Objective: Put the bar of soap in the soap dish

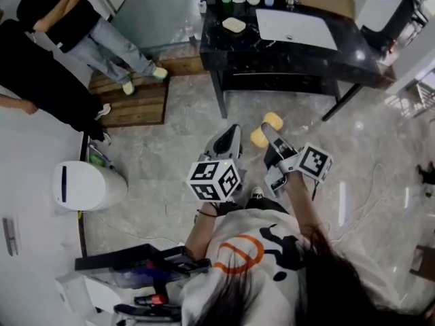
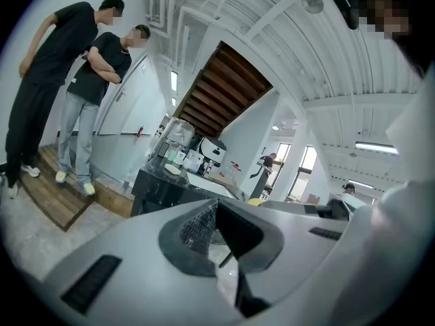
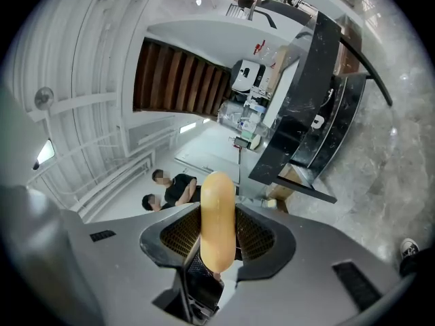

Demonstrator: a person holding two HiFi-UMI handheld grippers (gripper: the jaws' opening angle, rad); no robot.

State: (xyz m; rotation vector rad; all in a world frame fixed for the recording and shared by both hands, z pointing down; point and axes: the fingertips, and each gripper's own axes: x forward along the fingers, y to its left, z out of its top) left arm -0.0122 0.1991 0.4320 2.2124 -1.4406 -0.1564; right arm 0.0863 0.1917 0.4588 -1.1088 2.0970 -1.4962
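- Grey marble floor [image 1: 170, 202] lies below us, and the black bench [image 1: 285, 56] stands well ahead.
- Our right claw [image 3: 217, 231] is clamped on the yellow bar of soap [image 3: 218, 195], which it holds edge-on in the air above the floor.
- Our left claw [image 2: 216, 208] is closed on nothing, near the right one.
- We see the pale soap dish [image 1: 234, 24] on the bench, well apart from the bar.
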